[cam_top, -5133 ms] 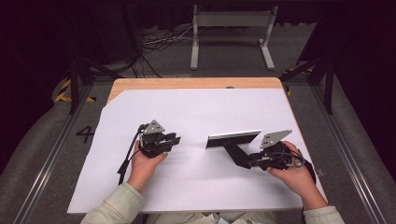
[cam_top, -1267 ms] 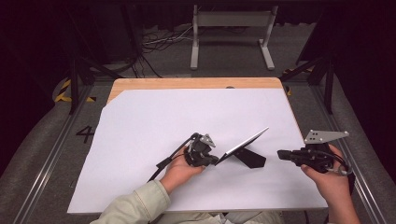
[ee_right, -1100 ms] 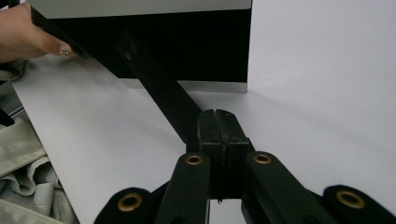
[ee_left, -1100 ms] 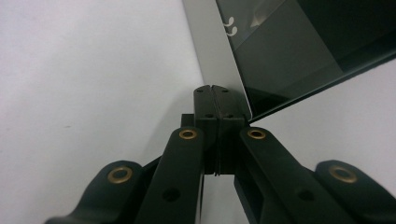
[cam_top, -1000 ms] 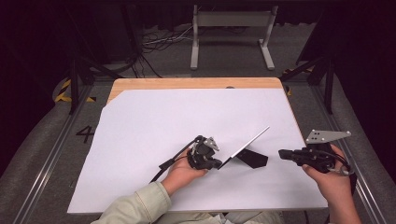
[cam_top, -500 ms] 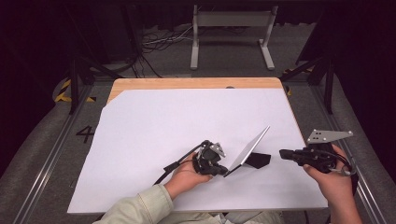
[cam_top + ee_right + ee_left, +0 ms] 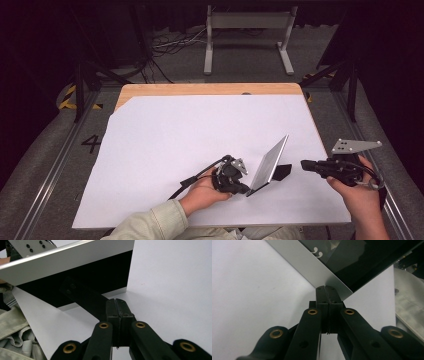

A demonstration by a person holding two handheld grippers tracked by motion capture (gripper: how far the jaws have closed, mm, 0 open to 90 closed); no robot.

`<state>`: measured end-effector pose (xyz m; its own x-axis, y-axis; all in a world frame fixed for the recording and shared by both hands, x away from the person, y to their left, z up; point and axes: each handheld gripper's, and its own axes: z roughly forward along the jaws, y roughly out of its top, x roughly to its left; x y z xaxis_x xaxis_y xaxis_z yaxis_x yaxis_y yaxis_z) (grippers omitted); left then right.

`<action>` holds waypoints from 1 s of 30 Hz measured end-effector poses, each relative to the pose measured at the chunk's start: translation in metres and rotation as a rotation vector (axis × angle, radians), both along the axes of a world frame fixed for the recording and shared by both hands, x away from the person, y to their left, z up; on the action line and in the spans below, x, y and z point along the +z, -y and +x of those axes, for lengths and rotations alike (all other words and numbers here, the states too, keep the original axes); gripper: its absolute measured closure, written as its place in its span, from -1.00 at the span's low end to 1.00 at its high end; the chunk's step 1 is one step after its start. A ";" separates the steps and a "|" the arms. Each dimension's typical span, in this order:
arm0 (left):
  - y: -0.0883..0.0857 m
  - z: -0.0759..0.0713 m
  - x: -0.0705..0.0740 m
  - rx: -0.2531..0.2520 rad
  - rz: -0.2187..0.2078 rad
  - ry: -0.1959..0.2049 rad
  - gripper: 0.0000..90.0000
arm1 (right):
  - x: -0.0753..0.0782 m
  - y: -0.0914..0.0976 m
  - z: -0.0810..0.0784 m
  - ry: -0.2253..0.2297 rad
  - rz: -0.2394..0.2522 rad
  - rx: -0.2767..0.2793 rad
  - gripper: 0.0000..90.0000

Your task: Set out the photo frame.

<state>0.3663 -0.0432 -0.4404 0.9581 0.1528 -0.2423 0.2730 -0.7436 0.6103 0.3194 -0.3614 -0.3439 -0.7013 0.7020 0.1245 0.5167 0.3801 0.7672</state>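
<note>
Near the worktop's (image 7: 150, 130) front-right corner, left gripper (image 7: 243, 188) fingers clenched against the tilted silver frame's (image 7: 269, 163) edge; right gripper (image 7: 306, 164) fingers clenched, empty.

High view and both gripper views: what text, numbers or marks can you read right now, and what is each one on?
"4": dark numeral on the grey floor left of the table.
Closing quotation marks, white: on the dark face of the tilted frame, in the left gripper view; any wording beside them is cut off.
Nothing readable on the white sheet or the tongs.

Silver-framed black panel (image 7: 270, 162), white tabletop (image 7: 175, 135)
</note>
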 end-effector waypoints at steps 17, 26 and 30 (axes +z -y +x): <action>0.036 -0.017 0.000 -0.127 -0.006 0.012 1.00 | 0.005 0.008 -0.008 0.001 0.015 -0.039 1.00; 0.054 -0.021 0.000 -0.150 -0.015 0.008 1.00 | 0.006 0.011 -0.008 0.002 0.022 -0.045 1.00; 0.062 -0.022 -0.001 -0.147 -0.020 -0.001 1.00 | 0.007 0.012 -0.009 0.003 0.027 -0.047 1.00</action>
<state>0.3440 -0.1048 -0.4410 0.9696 0.0063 -0.2446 0.1626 -0.7634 0.6251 0.3106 -0.3731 -0.3371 -0.6677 0.7308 0.1418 0.5315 0.3346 0.7782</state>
